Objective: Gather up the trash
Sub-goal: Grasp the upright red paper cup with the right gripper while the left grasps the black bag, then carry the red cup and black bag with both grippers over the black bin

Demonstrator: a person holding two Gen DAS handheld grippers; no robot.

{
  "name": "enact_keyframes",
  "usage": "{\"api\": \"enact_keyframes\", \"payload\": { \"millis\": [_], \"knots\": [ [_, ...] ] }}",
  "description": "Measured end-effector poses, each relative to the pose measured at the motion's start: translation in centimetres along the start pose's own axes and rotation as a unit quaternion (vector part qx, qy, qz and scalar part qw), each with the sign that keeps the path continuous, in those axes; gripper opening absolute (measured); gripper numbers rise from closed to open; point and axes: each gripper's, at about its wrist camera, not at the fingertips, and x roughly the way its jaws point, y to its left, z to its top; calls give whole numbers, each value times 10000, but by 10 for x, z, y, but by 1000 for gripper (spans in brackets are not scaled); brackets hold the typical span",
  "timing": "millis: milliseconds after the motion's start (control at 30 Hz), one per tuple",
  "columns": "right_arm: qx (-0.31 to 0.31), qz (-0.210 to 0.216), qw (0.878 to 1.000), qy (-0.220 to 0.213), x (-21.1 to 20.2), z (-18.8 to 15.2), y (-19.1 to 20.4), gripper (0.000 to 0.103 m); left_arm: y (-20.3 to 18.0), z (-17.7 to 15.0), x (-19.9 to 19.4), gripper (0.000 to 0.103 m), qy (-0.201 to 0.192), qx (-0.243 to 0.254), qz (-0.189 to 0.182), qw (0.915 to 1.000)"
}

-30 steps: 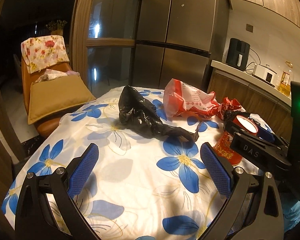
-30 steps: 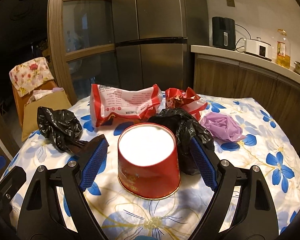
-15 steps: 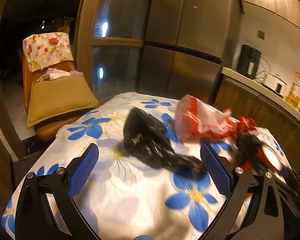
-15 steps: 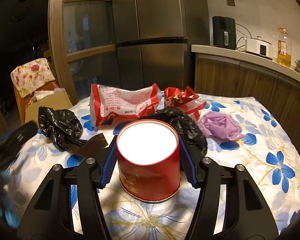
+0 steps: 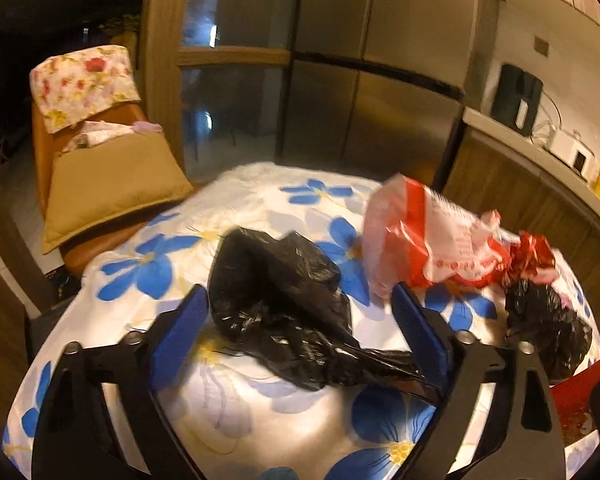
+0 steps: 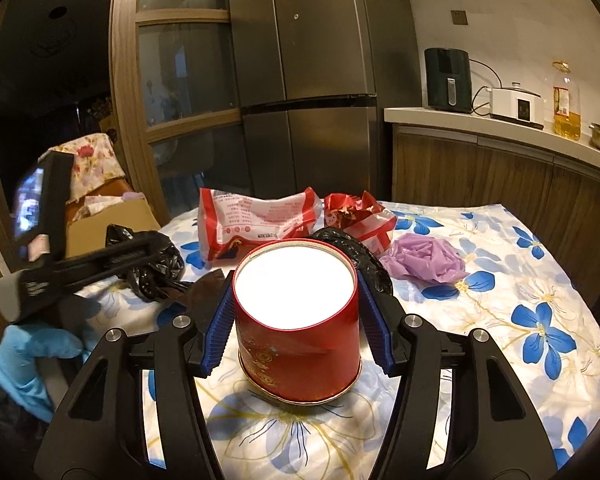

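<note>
Red cardboard, the tub (image 6: 298, 322) stood upright on the flowered tablecloth (image 6: 500, 320), clamped between the blue pads of the right gripper (image 6: 298, 320). Left of the tub, the left gripper (image 5: 300, 344) was spread wide around a crumpled black bag (image 5: 284, 312), not touching it. Behind the tub lay a second black bag (image 6: 364, 256), then a purple bag (image 6: 424, 260), a red-and-white wrapper (image 6: 260, 220) and a red foil wrapper (image 6: 356, 212).

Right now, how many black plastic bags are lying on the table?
2. One black bag lies between the open left claw fingers. The second black bag sits right behind the red tub that the right claw clamps. Others may be hidden.
</note>
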Motion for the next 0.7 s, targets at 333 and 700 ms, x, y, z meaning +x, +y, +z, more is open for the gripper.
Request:
{"api": "enact_keyframes", "payload": {
  "millis": [333, 700],
  "knots": [
    [8, 7, 10000, -59, -14, 0, -3, 57, -6, -4, 10, 7, 334, 195, -104, 9992],
    [70, 25, 9997, -229, -45, 3, -10, 57, -12, -18, -47, 1, -96, 150, -467, 9987]
  ]
}}
